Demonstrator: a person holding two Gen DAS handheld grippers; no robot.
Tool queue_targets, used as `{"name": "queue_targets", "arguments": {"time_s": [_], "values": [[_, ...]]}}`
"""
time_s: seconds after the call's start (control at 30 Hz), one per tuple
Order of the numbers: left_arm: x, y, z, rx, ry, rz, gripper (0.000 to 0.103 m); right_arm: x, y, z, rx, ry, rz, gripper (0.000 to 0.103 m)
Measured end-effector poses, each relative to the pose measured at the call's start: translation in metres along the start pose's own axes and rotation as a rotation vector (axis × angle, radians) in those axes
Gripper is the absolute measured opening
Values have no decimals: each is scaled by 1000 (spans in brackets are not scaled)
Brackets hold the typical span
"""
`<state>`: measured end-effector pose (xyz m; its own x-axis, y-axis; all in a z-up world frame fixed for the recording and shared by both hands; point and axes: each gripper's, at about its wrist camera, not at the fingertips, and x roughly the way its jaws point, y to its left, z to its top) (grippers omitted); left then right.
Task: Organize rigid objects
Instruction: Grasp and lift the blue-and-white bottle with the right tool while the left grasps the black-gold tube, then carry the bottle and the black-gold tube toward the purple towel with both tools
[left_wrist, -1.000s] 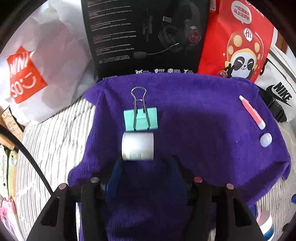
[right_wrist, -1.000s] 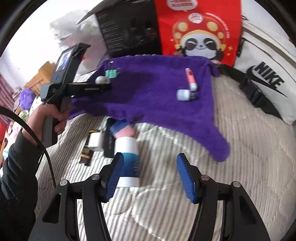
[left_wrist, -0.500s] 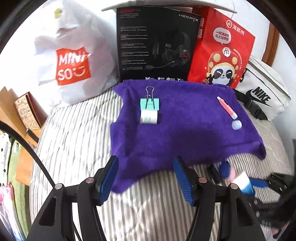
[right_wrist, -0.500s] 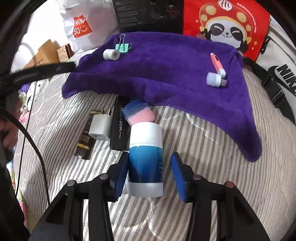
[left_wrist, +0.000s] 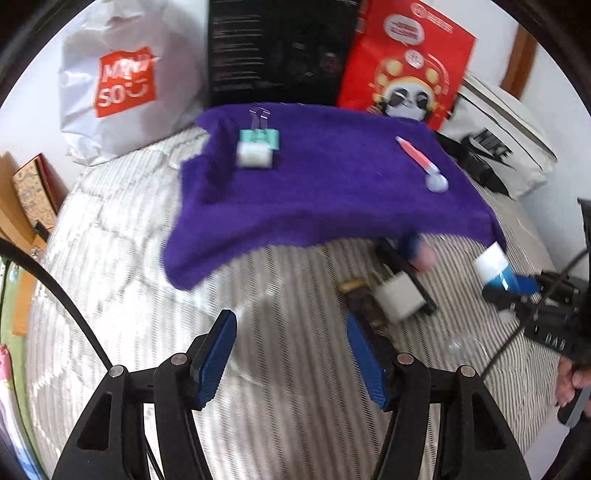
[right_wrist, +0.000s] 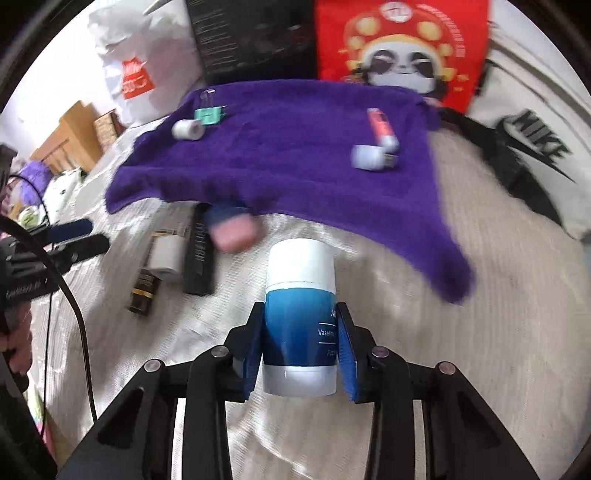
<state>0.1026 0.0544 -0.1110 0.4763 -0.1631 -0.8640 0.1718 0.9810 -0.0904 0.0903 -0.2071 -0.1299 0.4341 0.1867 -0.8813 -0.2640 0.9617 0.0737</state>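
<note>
My right gripper (right_wrist: 300, 309) is closing on a blue and white bottle (right_wrist: 299, 266), and both pads touch its sides just above the striped bed. The left wrist view shows the same bottle (left_wrist: 495, 266) at the far right. My left gripper (left_wrist: 290, 321) hangs open over the bed in front of the purple cloth (left_wrist: 325, 192), with nothing between its fingers. On the cloth lie a teal binder clip (left_wrist: 258, 136), a white roll (left_wrist: 254, 157), a pink pen (left_wrist: 415, 155) and a small white cap-like piece (left_wrist: 436, 182).
In front of the cloth edge lie a white charger (right_wrist: 166, 254), a black box (right_wrist: 199, 254), a dark brown bottle (right_wrist: 144, 291) and a pink and blue object (right_wrist: 234, 230). A white shopping bag (left_wrist: 125, 85), a black headset box (left_wrist: 280, 48), a red panda bag (left_wrist: 406, 66) and a white sports bag (left_wrist: 498, 140) line the back.
My left gripper drew back from the cloth toward the near bed, leaving the white roll beside the clip. My right gripper came down around the blue and white bottle and narrowed onto it.
</note>
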Motion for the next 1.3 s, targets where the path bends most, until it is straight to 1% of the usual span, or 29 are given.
{"name": "queue_targets", "arguments": {"time_s": [0.03, 0.1, 0.2, 0.3, 0.33, 0.37, 0.47, 0.5, 0.6, 0.7, 0.8, 0.83, 0.9, 0.97, 1.0, 1.1, 1.3], "values": [[2, -4, -1, 3, 4, -3, 60, -3, -7, -4, 8, -3, -30, 36], [6, -14, -3, 9, 21, -18, 60, -5, -17, -10, 28, -2, -56, 36], [12, -31, -6, 37, 46, -17, 60, -6, -30, -20, 73, -4, -45, 36], [18, -43, -8, 63, 75, -11, 60, -2, -34, -29, 81, 0, -44, 36], [21, -46, -8, 73, 79, 5, 60, 1, -34, -30, 85, 5, -41, 36], [25, -50, -8, 87, 84, 39, 60, 1, -35, -32, 95, -11, -38, 36], [29, -52, -10, 101, 89, 85, 62, 1, -37, -34, 115, -29, -27, 36], [30, -51, -11, 112, 88, 114, 63, 1, -37, -35, 119, -35, -24, 36], [27, -40, -13, 101, 69, 156, 64, 0, -37, -38, 120, -58, -17, 36], [27, -28, -10, 76, 64, 163, 63, 0, -35, -39, 120, -70, -25, 36], [31, -30, -5, 102, 48, 130, 62, 1, -32, -38, 98, -72, -45, 36], [33, -32, -2, 126, 39, 118, 60, 1, -31, -39, 91, -72, -49, 36], [35, -35, 1, 156, 32, 92, 52, 1, -32, -39, 88, -74, -47, 37], [35, -35, 2, 167, 32, 2, 25, 1, -34, -39, 93, -75, -37, 37], [34, -35, 2, 173, 25, -10, 23, 1, -35, -39, 95, -76, -31, 37], [33, -40, -2, 222, 6, 5, 23, 0, -36, -39, 98, -79, -23, 37], [38, -38, 7, 205, 30, -16, 25, 0, -34, -39, 89, -76, -34, 37]]}}
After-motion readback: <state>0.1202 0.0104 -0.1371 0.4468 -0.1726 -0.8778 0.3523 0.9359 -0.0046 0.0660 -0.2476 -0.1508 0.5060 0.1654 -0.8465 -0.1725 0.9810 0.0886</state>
